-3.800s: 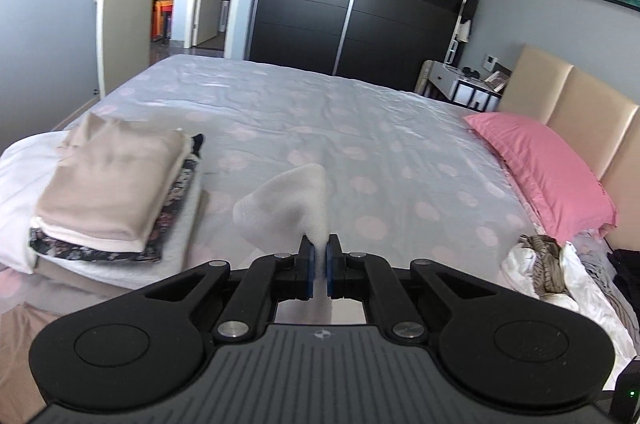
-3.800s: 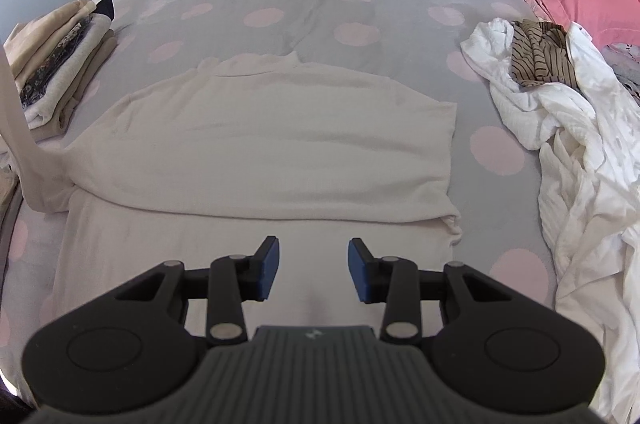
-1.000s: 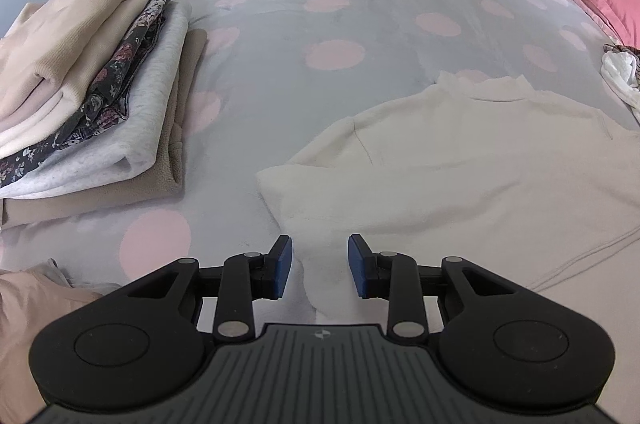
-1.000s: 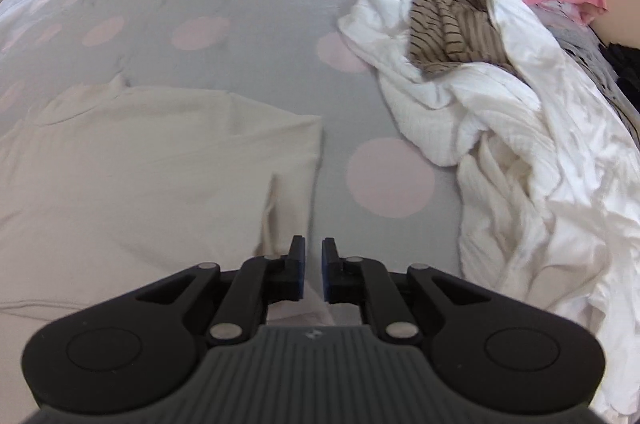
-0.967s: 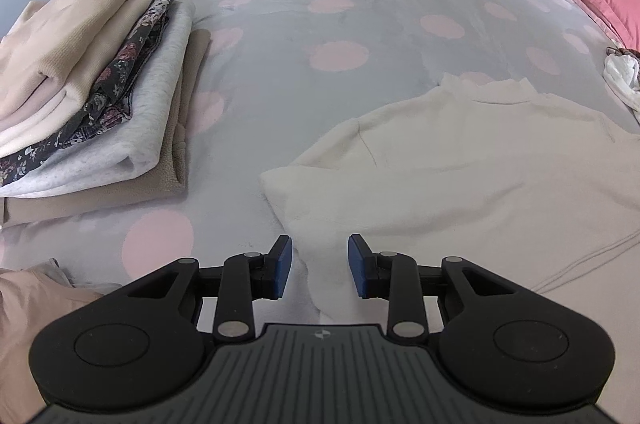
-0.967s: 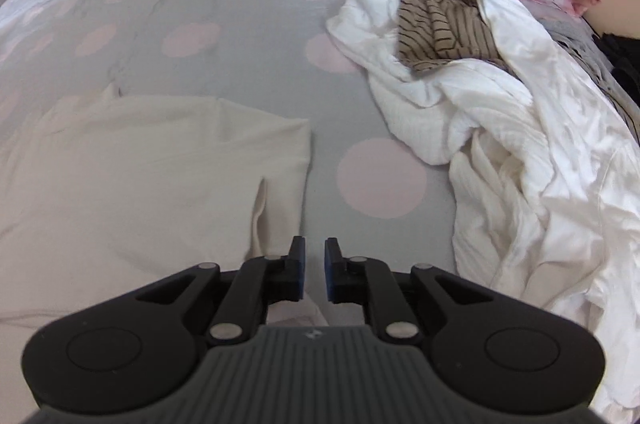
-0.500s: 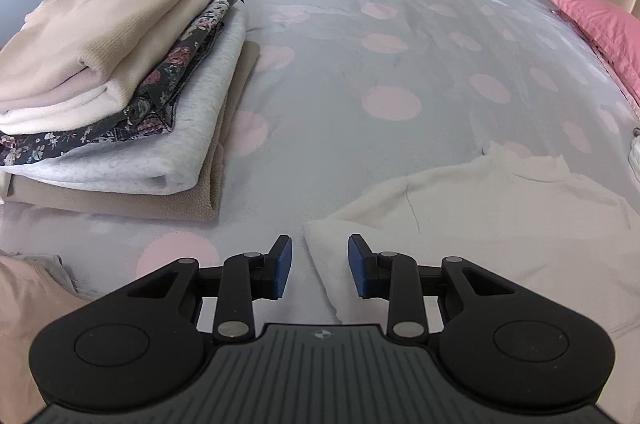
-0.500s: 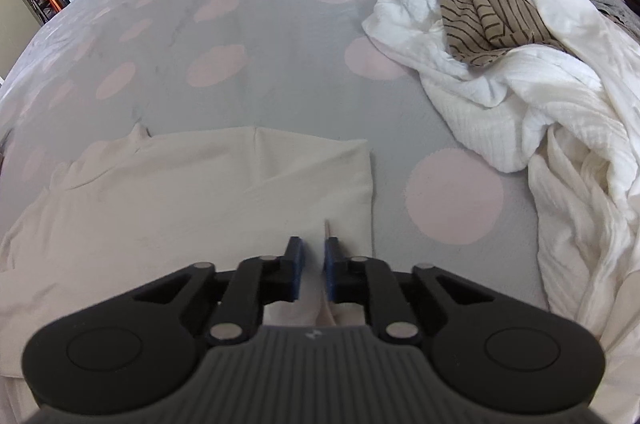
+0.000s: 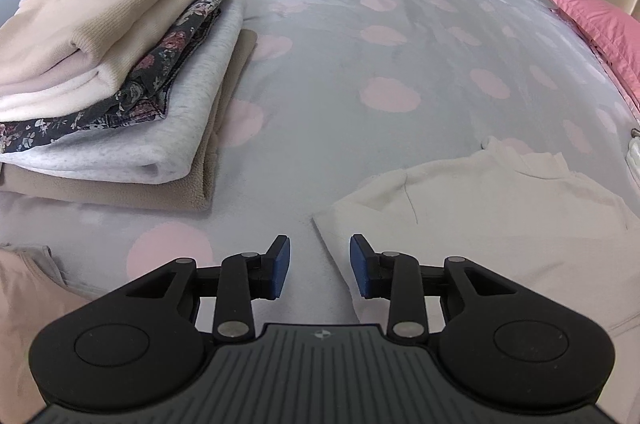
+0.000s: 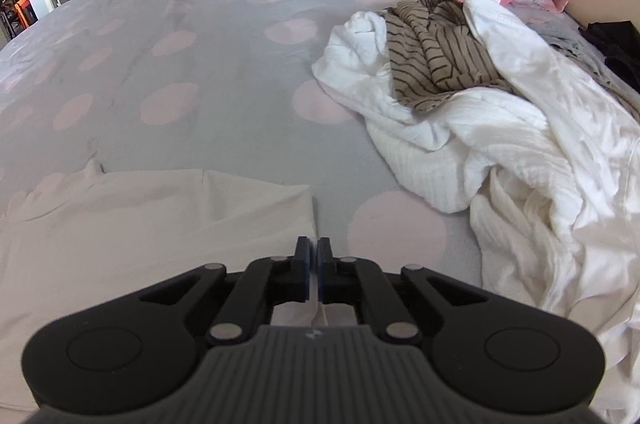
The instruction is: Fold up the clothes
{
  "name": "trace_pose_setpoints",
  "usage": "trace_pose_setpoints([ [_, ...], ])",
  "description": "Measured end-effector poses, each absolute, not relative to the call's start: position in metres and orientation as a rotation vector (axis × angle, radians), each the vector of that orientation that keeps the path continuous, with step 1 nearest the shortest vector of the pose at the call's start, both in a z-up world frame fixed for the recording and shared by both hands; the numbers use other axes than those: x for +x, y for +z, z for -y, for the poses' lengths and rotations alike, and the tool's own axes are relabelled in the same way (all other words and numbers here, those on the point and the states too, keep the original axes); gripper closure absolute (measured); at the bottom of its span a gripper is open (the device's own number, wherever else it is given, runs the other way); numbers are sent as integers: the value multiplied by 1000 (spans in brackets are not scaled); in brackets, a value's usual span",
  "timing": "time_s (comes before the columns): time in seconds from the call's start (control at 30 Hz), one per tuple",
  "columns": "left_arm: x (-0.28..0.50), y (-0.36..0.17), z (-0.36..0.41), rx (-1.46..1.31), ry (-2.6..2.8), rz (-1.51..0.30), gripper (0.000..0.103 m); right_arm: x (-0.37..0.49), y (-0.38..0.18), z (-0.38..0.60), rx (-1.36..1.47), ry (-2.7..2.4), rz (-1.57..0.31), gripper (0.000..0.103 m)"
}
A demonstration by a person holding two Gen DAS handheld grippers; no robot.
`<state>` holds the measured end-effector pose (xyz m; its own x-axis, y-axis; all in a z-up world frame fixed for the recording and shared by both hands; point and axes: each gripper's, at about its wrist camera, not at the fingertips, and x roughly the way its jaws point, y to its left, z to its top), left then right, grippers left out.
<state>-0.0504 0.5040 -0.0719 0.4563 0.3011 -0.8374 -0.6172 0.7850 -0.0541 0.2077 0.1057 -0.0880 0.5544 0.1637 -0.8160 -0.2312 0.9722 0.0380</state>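
A cream top (image 9: 500, 224) lies spread flat near the bed's (image 9: 360, 63) front edge; the right gripper (image 10: 313, 256) pinches its right edge, while the left gripper (image 9: 319, 260) hovers spread over its left corner. No containers appear. Risk: lifting one-sided could drag and wrinkle the cloth.

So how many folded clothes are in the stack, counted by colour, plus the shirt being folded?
Cream sweater: 1
Dark floral garment: 1
Light grey garment: 1
Tan garment: 1
Cream shirt being folded: 1
Total: 5, four in the stack, as far as the layers show.
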Motion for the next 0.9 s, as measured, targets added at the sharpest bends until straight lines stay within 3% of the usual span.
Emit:
trace_pose_setpoints([
  [0.07,-49,-74,-500,-383,552,-948,61,205,-86,-107,-84,237,-948,94],
  [0.17,-49,-82,-495,-373,535,-967,58,202,-82,-109,-95,242,-936,75],
  [0.33,-49,-101,-495,-392,562,-979,58,193,-78,-113,-129,263,-933,75],
  [0.4,-48,-108,-495,-366,582,-988,66,188,-80,-115,-154,273,-946,73],
  [0.53,-48,-115,-490,-292,619,-999,63,180,-84,-112,-195,286,-972,69],
  [0.9,-89,-71,-458,-200,589,-937,63,165,-65,-73,-83,329,-985,66],
])
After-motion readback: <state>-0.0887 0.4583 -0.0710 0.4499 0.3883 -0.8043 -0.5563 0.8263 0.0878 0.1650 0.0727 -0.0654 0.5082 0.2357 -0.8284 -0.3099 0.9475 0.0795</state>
